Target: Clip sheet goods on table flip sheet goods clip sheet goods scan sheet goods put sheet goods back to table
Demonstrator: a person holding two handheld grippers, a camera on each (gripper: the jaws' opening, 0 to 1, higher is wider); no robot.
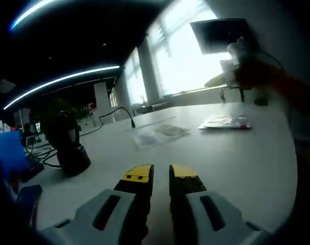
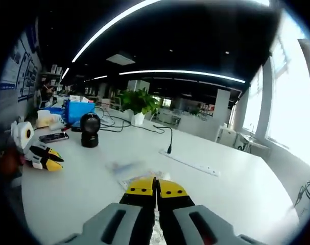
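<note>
My right gripper [image 2: 156,185] is shut on a thin clear sheet packet [image 2: 139,179] that sticks out past its yellow tips, held up above the white table [image 2: 231,194]. From the left gripper view it shows blurred at the upper right as the right gripper [image 1: 231,76], raised before the window. My left gripper [image 1: 161,172] hovers low over the table, jaws slightly apart with nothing between them; the left gripper [image 2: 57,159] lies at the left. Ahead of it on the table lie a clear packet [image 1: 157,133] and a printed packet [image 1: 225,121].
A black scanner on a stand [image 1: 68,143], [image 2: 89,130] stands at the left with cables around it. A blue box [image 2: 78,109], a phone [image 2: 53,137], a white power strip [image 2: 188,162] and a plant [image 2: 139,102] sit farther back. A dark monitor [image 1: 218,33] stands by the window.
</note>
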